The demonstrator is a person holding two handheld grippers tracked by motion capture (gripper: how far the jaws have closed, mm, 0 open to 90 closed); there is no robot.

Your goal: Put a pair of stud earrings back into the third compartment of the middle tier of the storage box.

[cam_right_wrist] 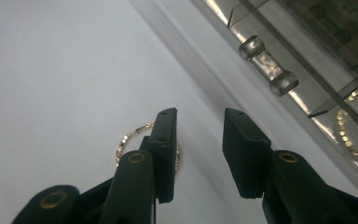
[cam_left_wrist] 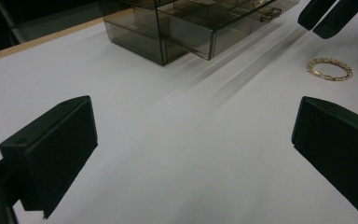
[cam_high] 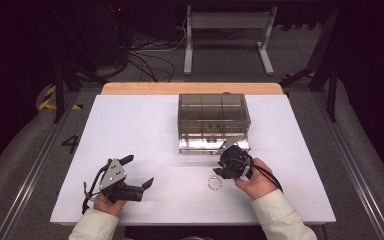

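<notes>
Bracelet: a gold chain bracelet (cam_high: 214, 183) lies flat on the white table (cam_high: 145, 130), closed into a ring, just in front of my right gripper (cam_high: 220, 171) and nearer my side than the box
Bracelet axis: laid as a loop it points no clear way; in the left gripper view (cam_left_wrist: 330, 69) it reads as a flattened oval, but that may be only the slant of the camera
Right jaws: part open with a clear gap and nothing between them; my right gripper (cam_right_wrist: 198, 140) hangs above the bracelet (cam_right_wrist: 135, 140), whose ring shows behind and beside one jaw, and I cannot tell whether that jaw touches it
Left jaws: spread wide over bare table with nothing in them; my left gripper (cam_high: 139, 172) sits well to the left of the bracelet
Box: a smoky clear box with compartments (cam_high: 213, 116) stands at the far middle of the table; its lowest drawer (cam_high: 207, 145) is pulled out toward me
Drawer front: a clear bar handle (cam_right_wrist: 267, 66) shows close to my right jaws, and another gold chain (cam_right_wrist: 349, 135) lies behind the clear wall
Writing: a "4" (cam_high: 71, 144) is marked on the floor left of the table; I can read no brand or label on the box or bracelet
</notes>
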